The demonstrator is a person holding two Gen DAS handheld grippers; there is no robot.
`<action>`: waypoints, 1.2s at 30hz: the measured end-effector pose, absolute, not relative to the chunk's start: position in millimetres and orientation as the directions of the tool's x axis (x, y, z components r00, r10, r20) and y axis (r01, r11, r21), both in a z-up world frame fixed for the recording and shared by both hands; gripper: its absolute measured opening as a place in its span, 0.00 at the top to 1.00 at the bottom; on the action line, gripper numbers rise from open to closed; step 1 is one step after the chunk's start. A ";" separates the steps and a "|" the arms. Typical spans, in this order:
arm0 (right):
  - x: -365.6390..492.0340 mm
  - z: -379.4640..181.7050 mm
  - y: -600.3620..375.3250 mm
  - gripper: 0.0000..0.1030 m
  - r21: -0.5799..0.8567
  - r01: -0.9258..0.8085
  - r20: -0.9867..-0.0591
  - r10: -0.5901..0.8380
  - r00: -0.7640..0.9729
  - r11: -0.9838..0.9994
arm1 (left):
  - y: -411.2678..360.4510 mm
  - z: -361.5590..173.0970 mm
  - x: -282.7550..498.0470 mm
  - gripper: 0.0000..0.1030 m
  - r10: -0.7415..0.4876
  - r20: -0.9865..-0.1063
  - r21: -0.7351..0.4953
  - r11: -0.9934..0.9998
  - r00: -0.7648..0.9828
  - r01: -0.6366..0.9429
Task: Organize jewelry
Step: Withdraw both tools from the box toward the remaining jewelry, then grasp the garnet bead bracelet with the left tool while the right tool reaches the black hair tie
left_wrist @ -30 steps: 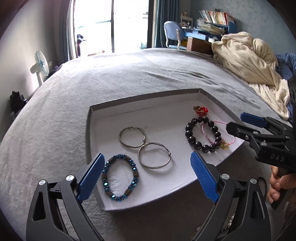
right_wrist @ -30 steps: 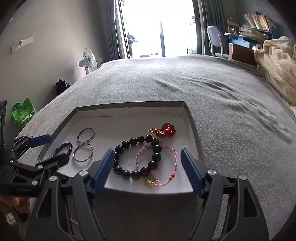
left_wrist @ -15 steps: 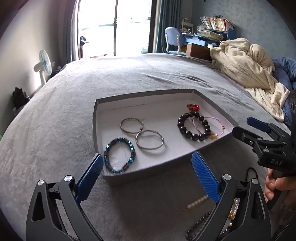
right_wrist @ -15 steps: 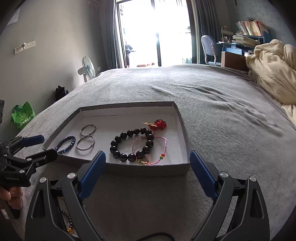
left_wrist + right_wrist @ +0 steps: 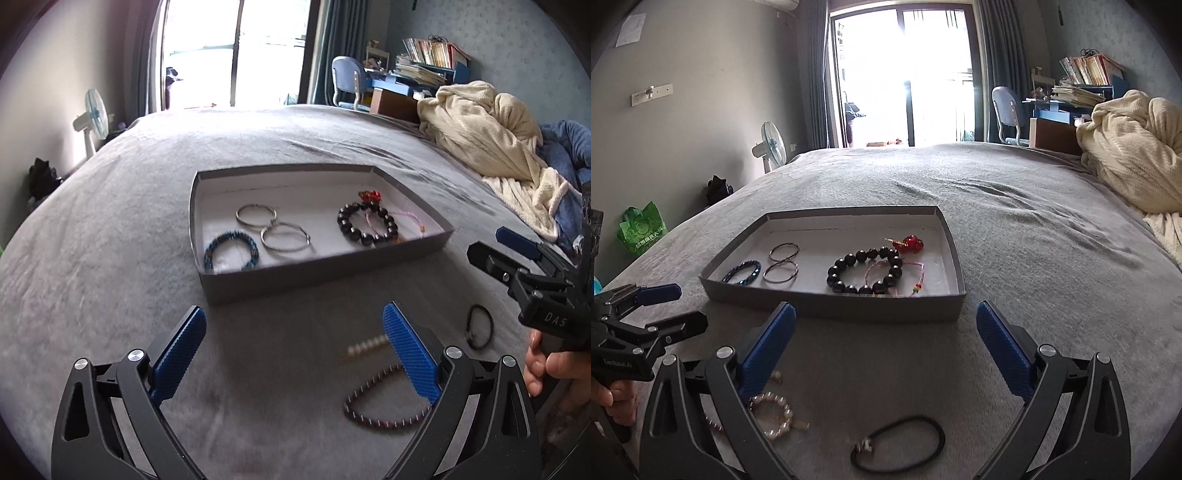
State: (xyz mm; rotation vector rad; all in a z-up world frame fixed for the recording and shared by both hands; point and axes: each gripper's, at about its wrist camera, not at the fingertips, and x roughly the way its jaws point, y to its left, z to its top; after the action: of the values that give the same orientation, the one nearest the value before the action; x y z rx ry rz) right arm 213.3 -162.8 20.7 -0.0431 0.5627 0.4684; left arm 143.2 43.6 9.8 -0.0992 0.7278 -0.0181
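A shallow grey tray (image 5: 325, 275) lies on the bed. Inside are a blue bead bracelet (image 5: 253, 247), two silver rings (image 5: 274, 221), a black bead bracelet (image 5: 345, 225), a pink cord (image 5: 412, 216) and a red charm (image 5: 369, 195). Loose on the blanket in front of the tray lie a dark bead bracelet (image 5: 369, 417), a pearl bracelet (image 5: 775, 400) and a black cord loop (image 5: 938, 432). My left gripper (image 5: 293, 314) is open and empty, short of the tray's front wall. My right gripper (image 5: 885, 308) is opening its jaws wide, with nothing between them.
The bed has a grey blanket (image 5: 1034, 236). A cream throw (image 5: 491, 140) is heaped at the far right. A fan (image 5: 772, 146), a green bag (image 5: 641, 229), a desk and a chair (image 5: 1008, 110) stand beyond the bed. A hand (image 5: 546, 365) holds the right gripper's handle.
Both grippers have drawn back from over the tray toward the near side. The loose bracelets and cord loop on the blanket have come into view. The right jaws have widened.
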 end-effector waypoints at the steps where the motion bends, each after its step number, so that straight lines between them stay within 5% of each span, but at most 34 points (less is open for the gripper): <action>1: 209.3 19.9 -164.1 0.05 0.084 -0.439 -0.522 0.415 0.745 0.895 | 41.5 8.0 138.8 0.07 -0.051 -0.663 -0.092 0.996 0.747 -0.013; 29: 180.5 -6.2 -188.0 0.05 0.110 -0.355 -0.623 0.343 0.703 0.928 | -3.4 -8.1 104.6 0.07 -0.161 -0.687 -0.091 0.987 0.709 0.136; 33: 183.5 -10.8 -187.6 0.05 0.102 -0.332 -0.650 0.316 0.691 0.938 | -12.1 -2.8 101.2 0.12 -0.214 -0.665 -0.108 0.976 0.716 0.191; 36: 184.6 -12.4 -189.4 0.06 0.107 -0.321 -0.657 0.309 0.688 0.941 | -20.4 -5.1 101.4 0.26 -0.253 -0.674 -0.115 0.964 0.694 0.240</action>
State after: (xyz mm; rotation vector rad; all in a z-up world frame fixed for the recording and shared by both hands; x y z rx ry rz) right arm 184.6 -189.4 -12.4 -0.0170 0.7322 0.3521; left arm 101.4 -20.4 -5.1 -0.0191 0.7548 -0.2751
